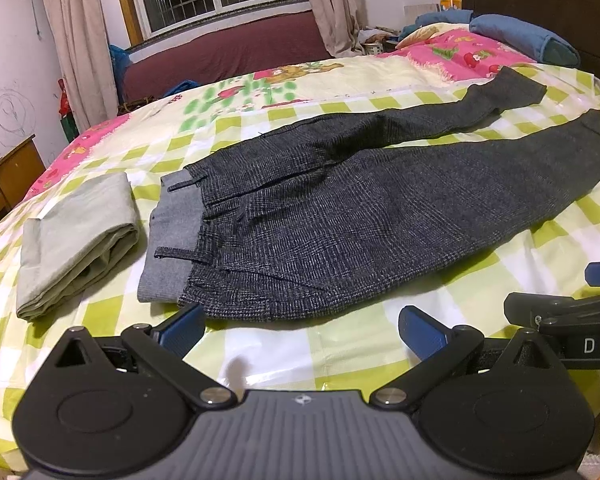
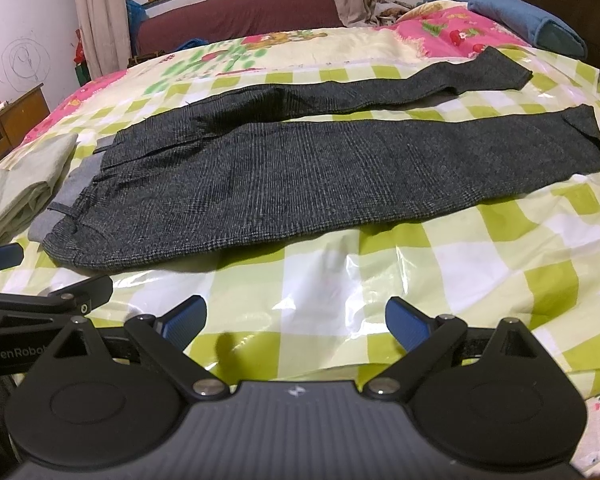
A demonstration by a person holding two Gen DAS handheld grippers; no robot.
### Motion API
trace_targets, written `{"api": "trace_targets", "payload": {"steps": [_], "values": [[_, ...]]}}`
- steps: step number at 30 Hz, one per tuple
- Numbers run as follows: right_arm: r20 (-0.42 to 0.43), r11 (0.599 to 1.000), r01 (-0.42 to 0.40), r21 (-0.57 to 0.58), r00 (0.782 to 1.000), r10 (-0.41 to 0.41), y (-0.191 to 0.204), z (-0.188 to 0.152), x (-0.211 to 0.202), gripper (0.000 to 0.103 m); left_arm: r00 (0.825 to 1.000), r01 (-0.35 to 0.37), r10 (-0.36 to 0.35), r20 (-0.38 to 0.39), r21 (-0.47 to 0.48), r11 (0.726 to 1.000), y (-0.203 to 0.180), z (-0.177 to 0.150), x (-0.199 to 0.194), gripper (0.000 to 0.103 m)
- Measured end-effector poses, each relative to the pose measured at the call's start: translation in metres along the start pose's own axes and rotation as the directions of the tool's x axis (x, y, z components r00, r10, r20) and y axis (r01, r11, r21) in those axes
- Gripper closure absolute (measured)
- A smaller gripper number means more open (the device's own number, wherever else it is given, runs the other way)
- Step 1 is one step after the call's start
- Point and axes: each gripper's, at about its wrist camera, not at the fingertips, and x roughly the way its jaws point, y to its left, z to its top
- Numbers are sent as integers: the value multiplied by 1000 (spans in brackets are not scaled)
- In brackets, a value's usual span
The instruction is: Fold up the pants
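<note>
1. Left gripper [image 1: 300, 334] is held low over the near bed edge, jaws spread wide, nothing between them; blue ribbed pads [image 1: 182, 330] on black arms, grey ribbed body.
2. Right gripper [image 2: 296, 326] is likewise spread wide and empty, just beside the left one; each is seen at the edge of the other's view.
3. Under both grippers a glossy plastic sheet [image 2: 340, 280] is laid over the bed, green/white check, wrinkled, w/ glare patches. A bare strip of sheet is left between the pads and the pants.
4. Pants [image 1: 340, 216] are laid flat across the bed's middle, unfolded: dark grey woven check, coarse-looking. Waist is at left, w/ a lighter grey lining turned out and belt loops showing; legs run to the right.
5. Near leg is straight and broad, its hem close to the sheet's right edge. Far leg is splayed away in a V, narrower, hem well up toward the pillows.
6. Left of the waist, just apart from it, a folded pale cloth [image 1: 76, 240] is seen, soft, stacked in layers, rounded fold edge facing the waist.
7. Beyond the pants: open checked sheet, then a cartoon-print cover [image 1: 284, 80] in pink/yellow.
8. Far right, blue pillows [image 1: 528, 36] against a dark headboard. Farthest back, a maroon sofa [image 1: 228, 52], curtains, barred window.
</note>
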Motion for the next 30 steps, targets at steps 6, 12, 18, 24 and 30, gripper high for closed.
{"api": "trace_targets", "payload": {"steps": [6, 12, 18, 24, 30], "values": [[-4, 1000, -2, -1, 1000, 2, 0, 0, 1, 7, 1000, -1, 1, -3, 0, 1000, 0, -1, 1, 0], [-1, 1000, -2, -7, 1000, 2, 2, 0, 1, 7, 1000, -2, 2, -1, -1, 1000, 0, -1, 1, 0], [17, 999, -23, -40, 1000, 24, 7, 9, 0, 7, 1000, 3, -3, 13, -29, 1000, 10, 1, 0, 0], [59, 988, -37, -152, 997, 47, 21, 19, 3, 7, 1000, -23, 24, 11, -89, 996, 32, 7, 2, 0], [46, 955, -101, -279, 992, 118, 41, 32, 12, 7, 997, -71, 72, 11, -54, 996, 55, 13, 16, 0]]}}
